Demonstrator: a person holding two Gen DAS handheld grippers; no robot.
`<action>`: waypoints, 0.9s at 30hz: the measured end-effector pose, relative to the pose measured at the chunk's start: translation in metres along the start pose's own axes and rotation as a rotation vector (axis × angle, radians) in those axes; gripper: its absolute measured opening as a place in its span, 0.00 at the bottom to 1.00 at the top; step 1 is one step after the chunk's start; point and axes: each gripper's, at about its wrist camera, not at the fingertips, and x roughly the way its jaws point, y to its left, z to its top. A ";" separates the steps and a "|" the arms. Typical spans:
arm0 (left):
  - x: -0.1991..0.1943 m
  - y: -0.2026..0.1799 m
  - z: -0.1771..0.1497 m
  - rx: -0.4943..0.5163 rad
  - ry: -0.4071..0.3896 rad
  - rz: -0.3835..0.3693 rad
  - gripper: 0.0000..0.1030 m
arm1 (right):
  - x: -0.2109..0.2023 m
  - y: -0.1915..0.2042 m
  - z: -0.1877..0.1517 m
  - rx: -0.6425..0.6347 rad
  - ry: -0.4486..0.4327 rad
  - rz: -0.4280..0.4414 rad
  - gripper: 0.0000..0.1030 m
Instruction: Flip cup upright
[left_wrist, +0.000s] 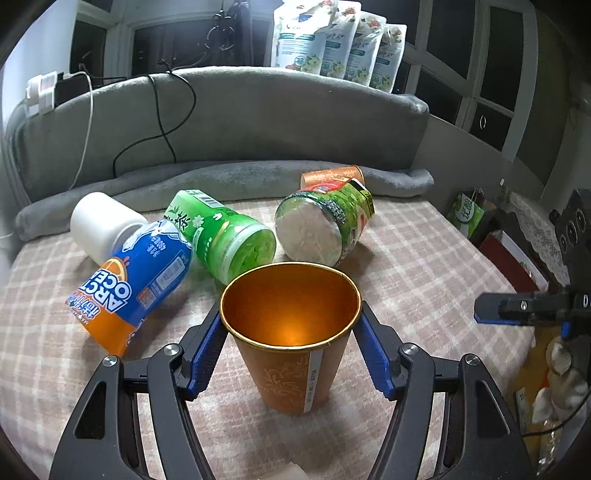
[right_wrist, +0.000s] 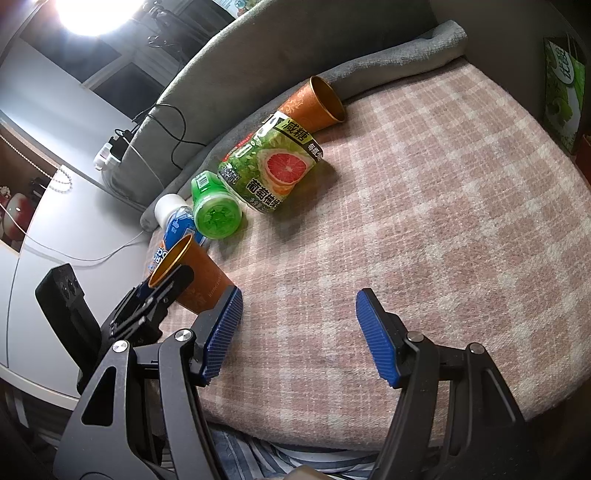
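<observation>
An orange paper cup with a gold inside stands upright on the plaid bed cover, mouth up. My left gripper has its blue pads at both sides of the cup's rim, touching or nearly touching it. The cup also shows in the right wrist view, with the left gripper around it. My right gripper is open and empty over the cover, to the right of the cup. A second orange cup lies on its side at the back.
Three bottles lie on their sides behind the cup: a blue-orange one, a green one and a grapefruit-labelled one. A grey padded headboard with cables stands behind. The bed edge drops off at the right.
</observation>
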 end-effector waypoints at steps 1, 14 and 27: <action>-0.001 -0.001 -0.001 0.002 0.002 -0.001 0.65 | 0.000 0.001 0.000 -0.002 0.000 0.001 0.65; -0.007 0.006 -0.007 -0.056 0.079 -0.083 0.66 | -0.002 0.012 -0.004 -0.053 -0.013 -0.017 0.65; -0.017 0.008 -0.011 -0.067 0.087 -0.111 0.78 | -0.007 0.036 -0.011 -0.212 -0.089 -0.132 0.66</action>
